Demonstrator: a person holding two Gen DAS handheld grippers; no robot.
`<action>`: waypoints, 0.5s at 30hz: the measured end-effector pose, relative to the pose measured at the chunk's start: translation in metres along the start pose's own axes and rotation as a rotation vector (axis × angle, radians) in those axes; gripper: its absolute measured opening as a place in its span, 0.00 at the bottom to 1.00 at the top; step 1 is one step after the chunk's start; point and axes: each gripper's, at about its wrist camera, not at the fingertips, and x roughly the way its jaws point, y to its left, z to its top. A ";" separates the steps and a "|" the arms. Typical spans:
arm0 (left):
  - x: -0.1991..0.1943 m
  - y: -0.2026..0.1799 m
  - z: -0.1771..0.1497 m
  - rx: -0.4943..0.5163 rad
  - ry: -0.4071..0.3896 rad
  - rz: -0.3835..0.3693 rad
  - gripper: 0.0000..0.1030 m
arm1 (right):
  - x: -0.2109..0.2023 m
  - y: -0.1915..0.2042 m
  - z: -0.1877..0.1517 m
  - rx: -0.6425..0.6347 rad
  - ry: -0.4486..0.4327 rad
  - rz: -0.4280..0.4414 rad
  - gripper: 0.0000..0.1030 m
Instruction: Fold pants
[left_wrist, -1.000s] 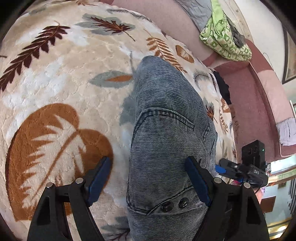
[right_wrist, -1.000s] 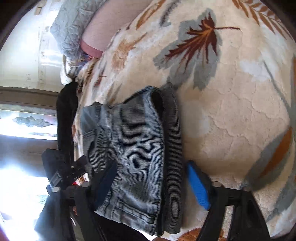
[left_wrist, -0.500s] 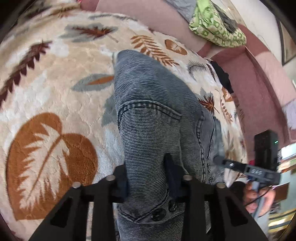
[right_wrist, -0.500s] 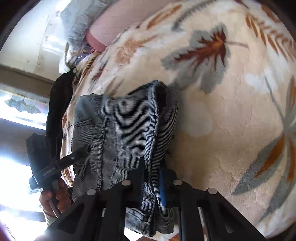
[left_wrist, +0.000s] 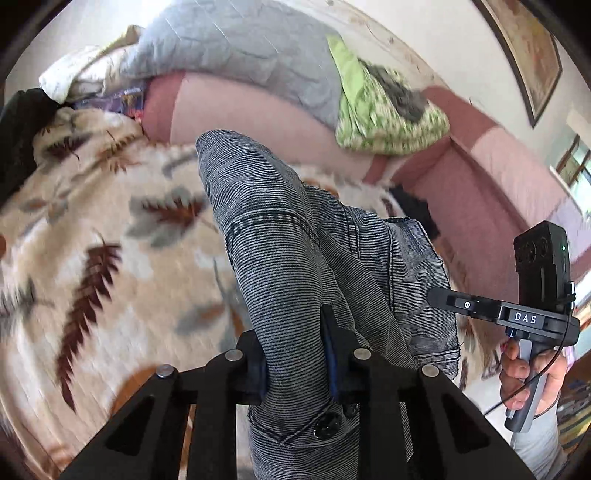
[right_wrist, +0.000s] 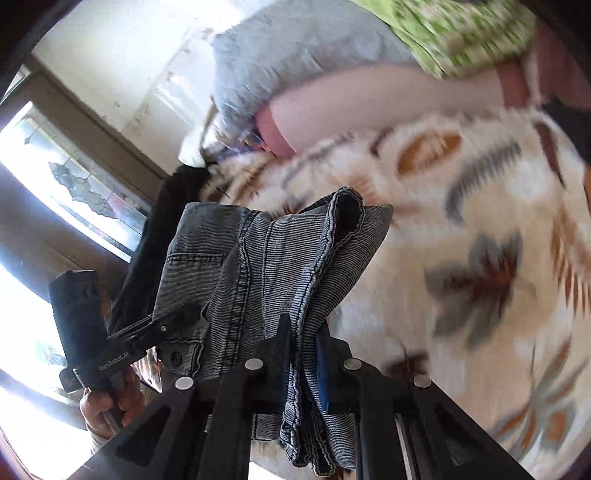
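Observation:
The grey-blue striped denim pants (left_wrist: 295, 258) are folded into a thick bundle and lifted off the leaf-patterned blanket (left_wrist: 92, 258). My left gripper (left_wrist: 295, 362) is shut on the waistband end near the two dark buttons (left_wrist: 327, 424). My right gripper (right_wrist: 301, 354) is shut on the hem end of the same pants (right_wrist: 280, 258), where the leg opening (right_wrist: 349, 206) gapes. Each gripper also shows in the other's view: the right one (left_wrist: 480, 308) at right, the left one (right_wrist: 147, 328) at left.
A pink sofa back (left_wrist: 240, 118) rises behind the blanket, with a grey quilt (left_wrist: 240, 48) and a green patterned cloth (left_wrist: 388, 118) draped on it. A black garment (left_wrist: 413, 206) lies at the blanket's far edge. A bright window (right_wrist: 55, 184) is at left.
Both grippers closed from open onto the pants, then raised the bundle off the blanket; both views tilted up toward the sofa back and wall.

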 end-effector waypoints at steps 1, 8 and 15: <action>0.002 0.004 0.005 -0.005 -0.003 0.003 0.24 | 0.006 0.001 0.011 -0.003 0.006 -0.005 0.12; 0.052 0.043 0.014 -0.069 0.051 0.038 0.24 | 0.064 -0.015 0.024 0.022 0.072 -0.035 0.12; 0.109 0.076 -0.024 -0.119 0.172 0.130 0.33 | 0.130 -0.056 -0.004 0.066 0.202 -0.123 0.12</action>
